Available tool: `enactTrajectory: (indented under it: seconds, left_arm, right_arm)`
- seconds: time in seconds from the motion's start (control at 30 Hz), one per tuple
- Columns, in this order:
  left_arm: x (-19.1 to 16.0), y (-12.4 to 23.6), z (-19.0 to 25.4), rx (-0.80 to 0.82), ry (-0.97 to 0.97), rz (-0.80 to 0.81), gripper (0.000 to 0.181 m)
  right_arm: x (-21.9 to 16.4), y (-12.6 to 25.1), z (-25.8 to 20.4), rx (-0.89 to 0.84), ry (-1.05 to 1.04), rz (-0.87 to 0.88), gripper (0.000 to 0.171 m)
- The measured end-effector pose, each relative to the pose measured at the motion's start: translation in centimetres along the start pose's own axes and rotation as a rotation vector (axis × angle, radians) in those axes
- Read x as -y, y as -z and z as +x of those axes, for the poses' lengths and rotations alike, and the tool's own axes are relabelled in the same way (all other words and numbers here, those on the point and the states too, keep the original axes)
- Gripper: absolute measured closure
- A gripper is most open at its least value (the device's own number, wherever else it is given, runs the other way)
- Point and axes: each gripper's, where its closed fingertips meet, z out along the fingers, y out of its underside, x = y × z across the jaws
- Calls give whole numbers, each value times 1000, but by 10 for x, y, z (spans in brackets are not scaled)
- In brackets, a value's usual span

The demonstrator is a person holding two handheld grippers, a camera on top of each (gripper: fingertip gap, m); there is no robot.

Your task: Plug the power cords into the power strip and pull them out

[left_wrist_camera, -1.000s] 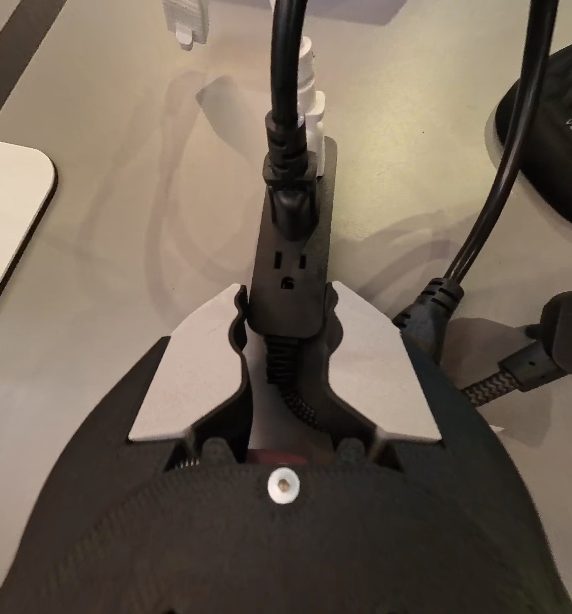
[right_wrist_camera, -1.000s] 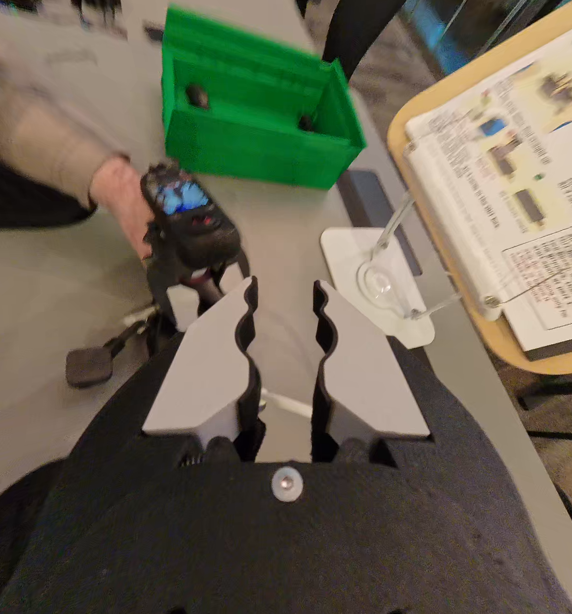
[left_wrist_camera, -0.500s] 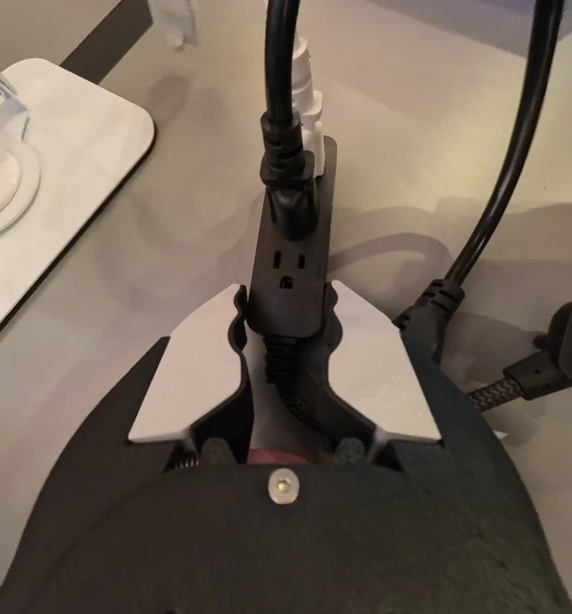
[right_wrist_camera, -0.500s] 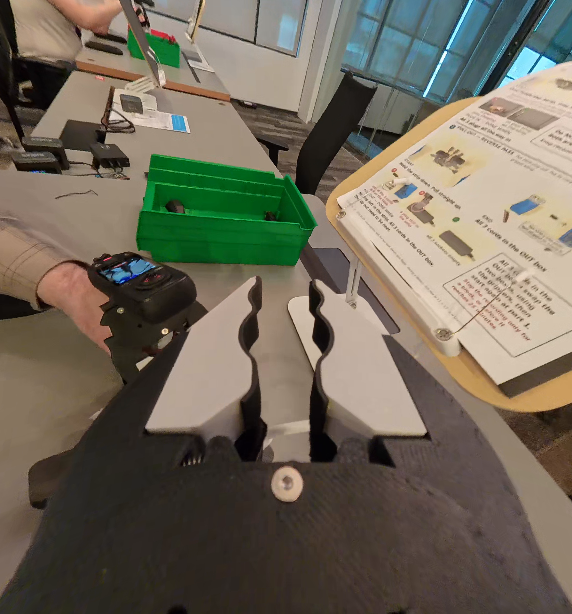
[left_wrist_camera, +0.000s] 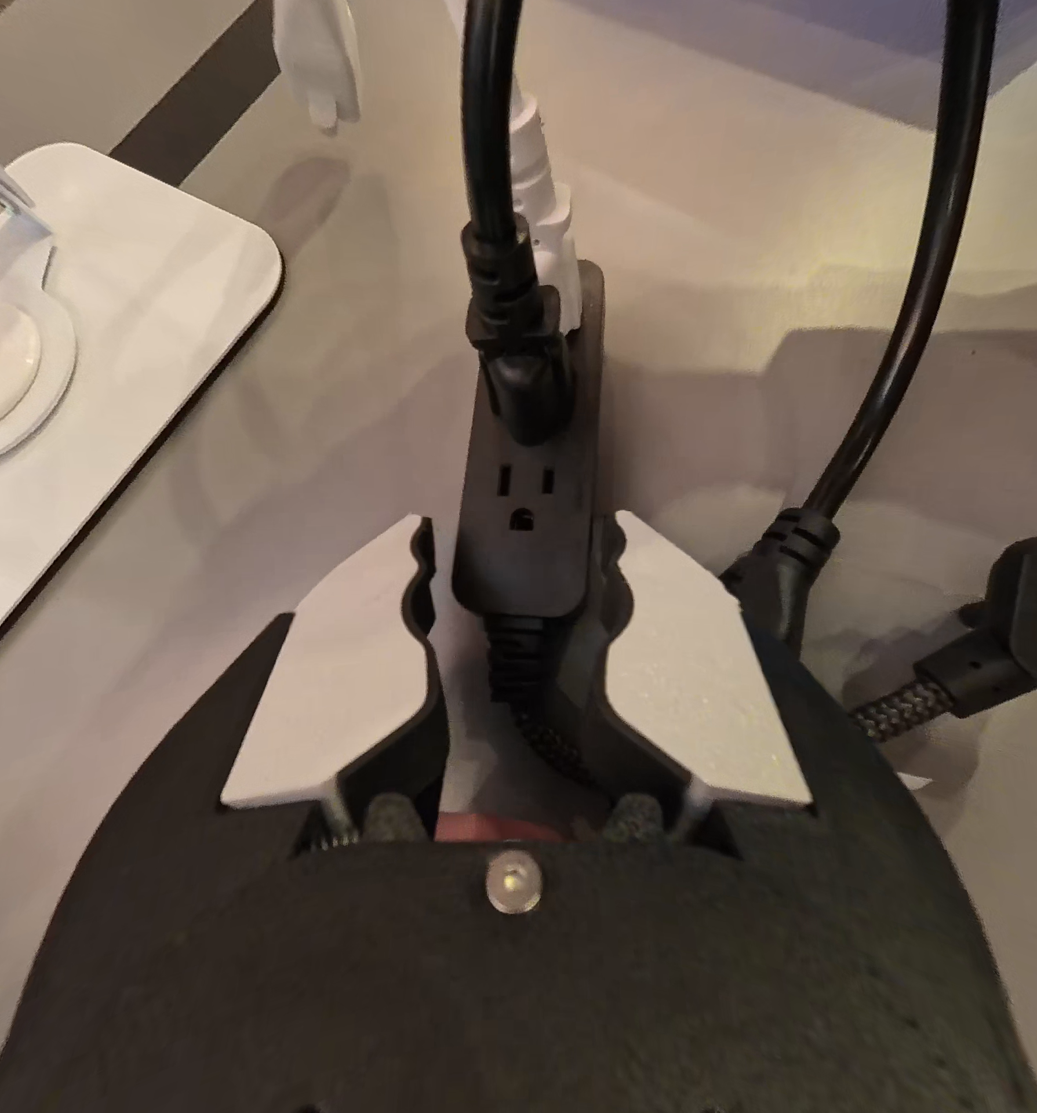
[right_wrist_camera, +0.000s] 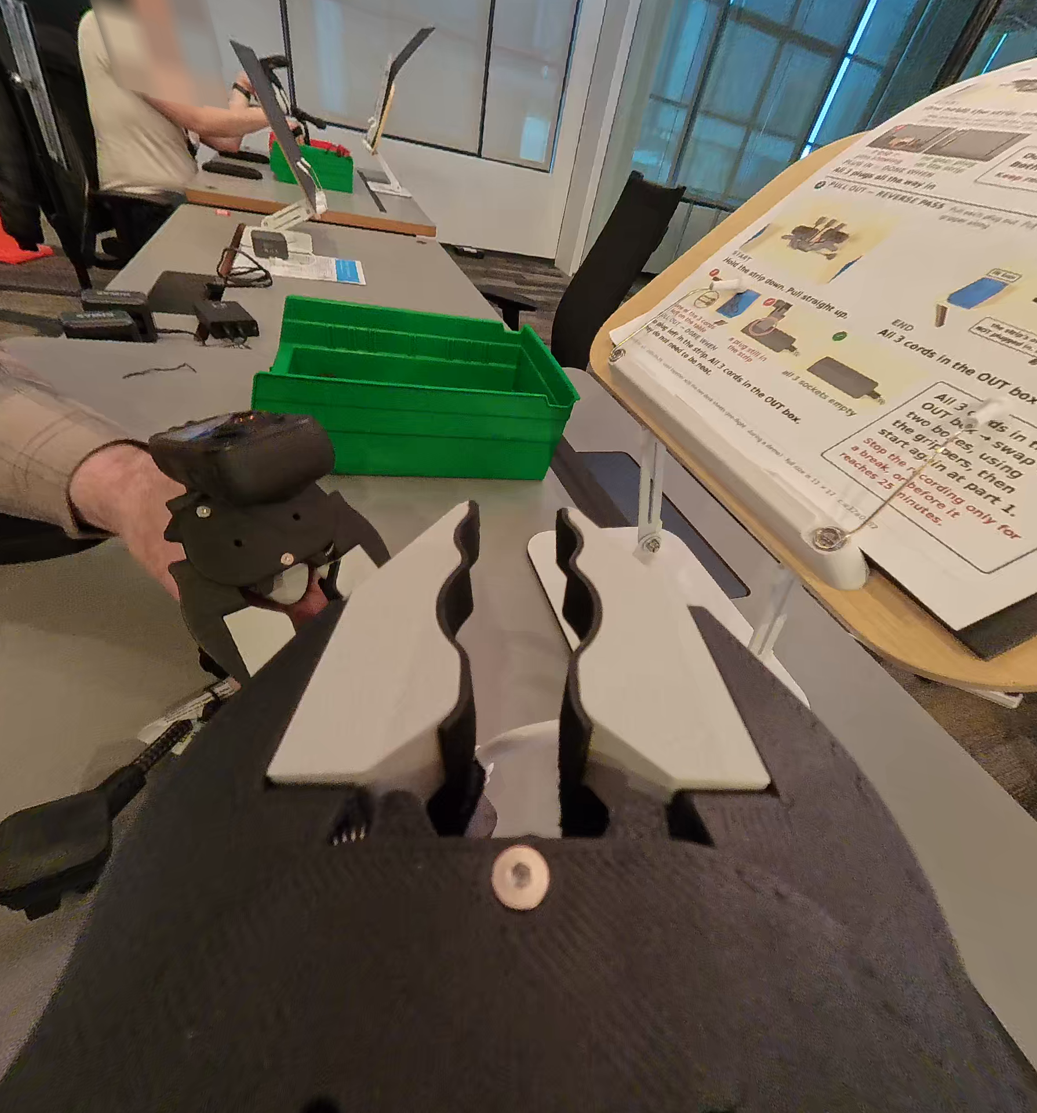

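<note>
The left claw (left_wrist_camera: 519, 557) still pinches the strip (left_wrist_camera: 525, 518) at centre frame, black plug (left_wrist_camera: 525, 385) and white plug (left_wrist_camera: 549, 235) seated, while the right claw (right_wrist_camera: 516, 566), spread and empty, has swung up off the surface (right_wrist_camera: 82, 662), probably toward the next cord.

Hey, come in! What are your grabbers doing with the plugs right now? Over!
Left gripper clamped on power strip. Black plug and white plug in; nearest socket free. Right gripper open, empty, raised. Nothing blocking.

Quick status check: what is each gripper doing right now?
Left gripper: shut on the power strip, clamping its near end.
Right gripper: open, holding nothing.
</note>
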Motion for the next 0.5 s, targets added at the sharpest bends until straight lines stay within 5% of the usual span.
enactTrajectory:
  seconds: [0.33,0.5]
  left_arm:
    - [11,34,-5,15,-7,106,119]
    - [45,114,2,29,-101,299,129]
  right_arm:
    - [-8,-7,-5,11,15,-35,148]
    - [-7,-5,-3,-5,26,-32,149]
